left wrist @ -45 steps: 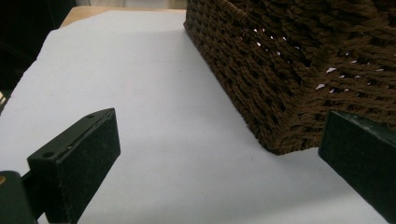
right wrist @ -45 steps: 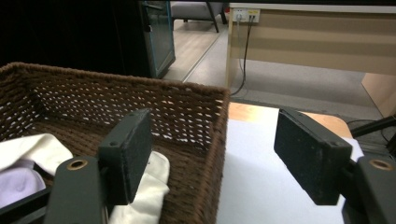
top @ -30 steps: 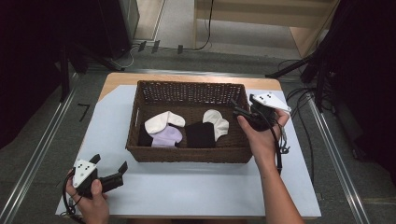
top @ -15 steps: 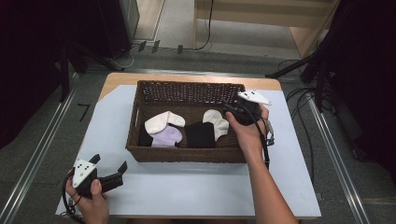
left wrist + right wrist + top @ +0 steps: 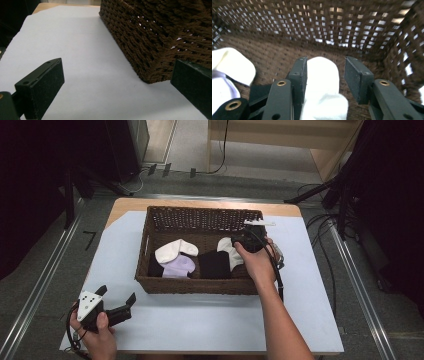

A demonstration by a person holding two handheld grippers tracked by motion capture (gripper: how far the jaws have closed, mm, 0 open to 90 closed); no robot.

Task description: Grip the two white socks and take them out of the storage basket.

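With its jaws just closing around the white sock (image 5: pixel 322 82) at centre frame but a gap remaining, the right gripper (image 5: pixel 325 75) should squeeze fully before lifting from the basket (image 5: pixel 362 30).

Rough brown wicker basket (image 5: pixel 200 285), soft knitted cloth socks (image 5: pixel 322 82), smooth matt white table cover (image 5: pixel 75 62).
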